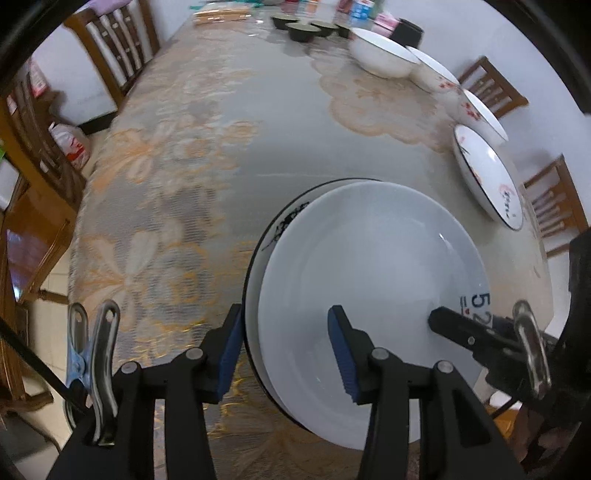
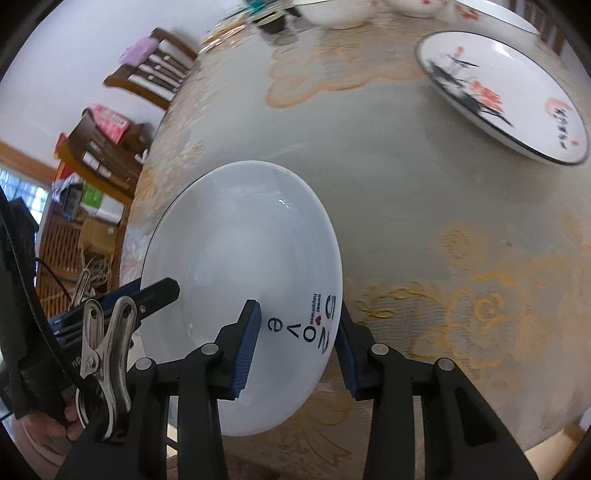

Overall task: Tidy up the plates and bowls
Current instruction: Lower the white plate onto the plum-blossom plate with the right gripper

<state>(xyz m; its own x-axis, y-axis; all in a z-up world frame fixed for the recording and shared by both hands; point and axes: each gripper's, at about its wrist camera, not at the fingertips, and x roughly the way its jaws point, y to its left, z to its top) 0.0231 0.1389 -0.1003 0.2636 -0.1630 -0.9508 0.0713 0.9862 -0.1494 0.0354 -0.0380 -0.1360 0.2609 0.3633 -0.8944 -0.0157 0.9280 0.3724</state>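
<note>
Tablecloth [image 1: 258, 129] under stacked plates [image 1: 369, 277], both grippers astride.

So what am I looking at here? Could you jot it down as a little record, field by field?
Setting: dining table with a lace-pattern cloth, wooden chairs around it
In front: plain white plate printed "520 love", lying on a black-rimmed plate
Left gripper: jaws apart, straddling the near edge of both plates
Right gripper: jaws apart, straddling the white plate's printed edge
Farther back: painted plate with red flowers, white bowls, small dark bowls
Grip: cannot tell if the pads touch the plates
</note>
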